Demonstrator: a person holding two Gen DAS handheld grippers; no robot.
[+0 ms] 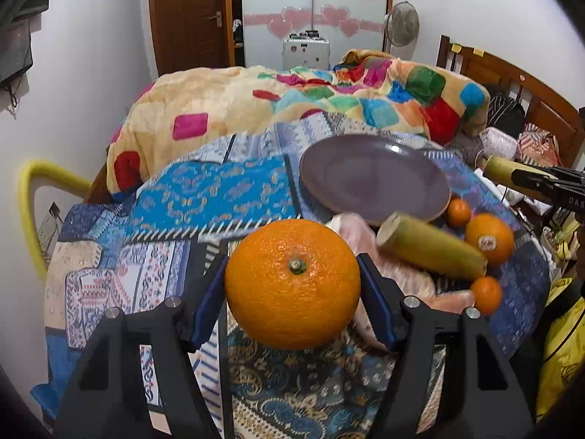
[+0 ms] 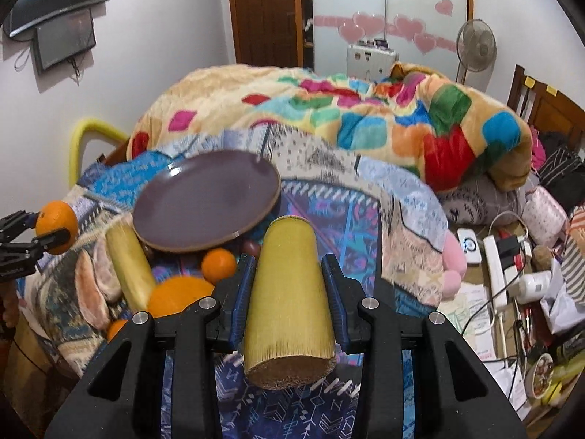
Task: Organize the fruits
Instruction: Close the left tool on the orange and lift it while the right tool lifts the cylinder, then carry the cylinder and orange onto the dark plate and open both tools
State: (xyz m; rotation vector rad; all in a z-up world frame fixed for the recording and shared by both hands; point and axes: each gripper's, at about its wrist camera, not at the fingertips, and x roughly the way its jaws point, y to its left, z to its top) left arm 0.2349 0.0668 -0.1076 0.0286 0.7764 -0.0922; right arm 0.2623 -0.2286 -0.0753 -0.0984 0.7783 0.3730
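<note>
A plate (image 1: 373,179) is tilted on the bed (image 1: 204,197), with oranges (image 1: 490,237) and a sugarcane piece (image 1: 431,247) heaped just before it.

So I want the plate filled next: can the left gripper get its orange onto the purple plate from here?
Probably yes. The left gripper holds the big orange, and the purple plate lies bare just ahead, nothing between them; the right gripper is off to the side.

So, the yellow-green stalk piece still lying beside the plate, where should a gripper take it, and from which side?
Probably across the middle of the loose stalk piece, fingers closing on its long curved sides, coming down from above. It lies flat, one end by the purple plate, the other among the oranges, so the ends look crowded.
</note>
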